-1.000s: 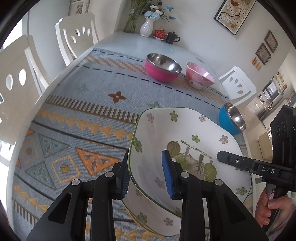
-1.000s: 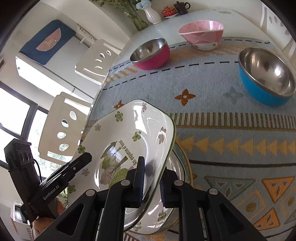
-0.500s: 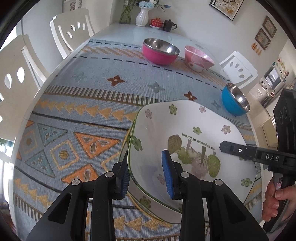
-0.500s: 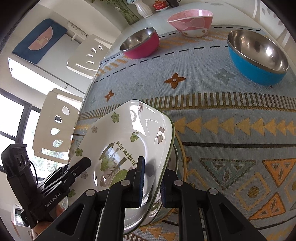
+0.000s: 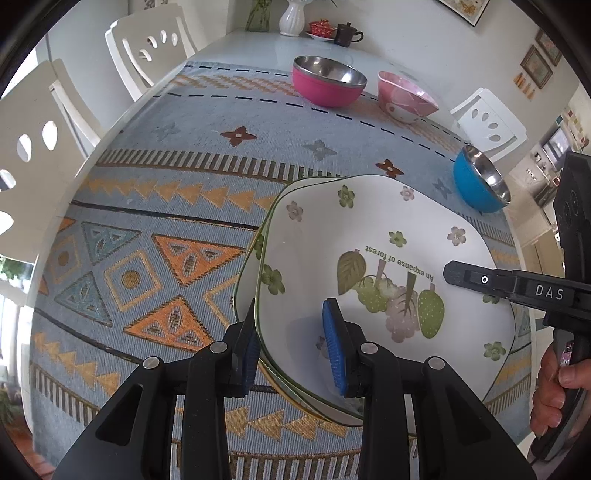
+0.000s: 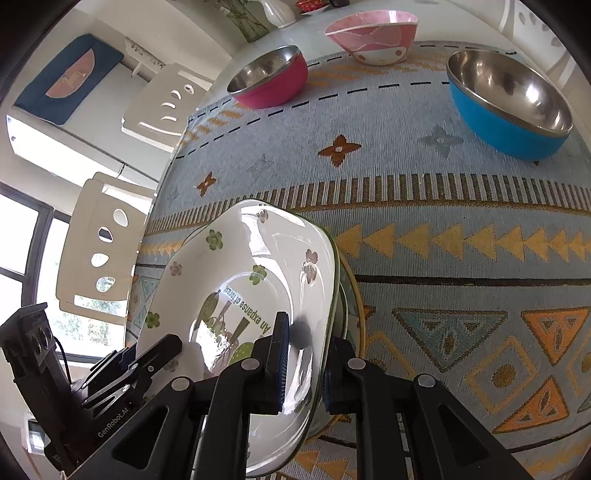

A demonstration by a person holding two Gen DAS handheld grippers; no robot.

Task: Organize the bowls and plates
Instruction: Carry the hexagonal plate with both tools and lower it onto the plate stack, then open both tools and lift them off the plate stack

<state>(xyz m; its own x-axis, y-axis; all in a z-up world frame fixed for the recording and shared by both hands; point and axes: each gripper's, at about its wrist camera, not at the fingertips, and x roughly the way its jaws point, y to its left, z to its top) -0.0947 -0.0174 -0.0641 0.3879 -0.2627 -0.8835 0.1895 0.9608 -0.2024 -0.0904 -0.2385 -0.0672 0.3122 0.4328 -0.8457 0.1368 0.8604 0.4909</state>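
A white square floral plate (image 5: 369,236) (image 6: 236,266) lies on top of other plates whose rims (image 5: 247,266) (image 6: 351,295) show beneath it. My left gripper (image 5: 293,343) straddles the plate's near-left rim with a wide gap between its blue pads, one inside, one outside. My right gripper (image 6: 303,365) is shut on the plate's opposite rim. A pink steel bowl (image 5: 327,85) (image 6: 269,79), a pink ceramic bowl (image 5: 406,98) (image 6: 373,35) and a blue steel bowl (image 5: 478,181) (image 6: 506,107) stand farther back.
A patterned blue-orange cloth (image 5: 166,206) covers the table. White chairs (image 5: 33,122) (image 6: 107,251) stand along the table's edge. A vase (image 5: 291,16), a red cup and a dark cup (image 5: 345,29) sit at the far end.
The floral plate came down from a tilted, lifted pose onto the plates beneath. Both grippers pulled back and lowered with it; the left jaws now look wider apart.
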